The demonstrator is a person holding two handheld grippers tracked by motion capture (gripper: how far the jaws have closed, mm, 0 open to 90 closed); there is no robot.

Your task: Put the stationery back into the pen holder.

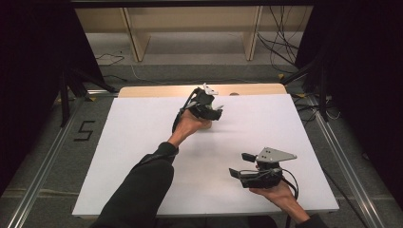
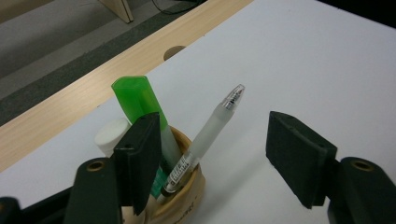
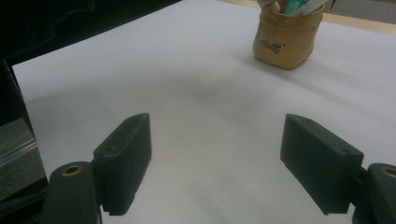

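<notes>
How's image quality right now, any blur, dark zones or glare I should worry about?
High view: white table cover evenly lit, surroundings nearly black. Left gripper view: green highlighter and frosted pen sharp, small glint on the pen's tip. Right gripper view: tan pen holder readable, its top cropped; soft shadows on the cover, upper-left corner dark.

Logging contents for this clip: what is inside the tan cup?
The tan cup holds a green highlighter, a frosted clear pen and a white-capped item. Their lower ends are hidden by the cup wall and the left gripper's fingers.
</notes>
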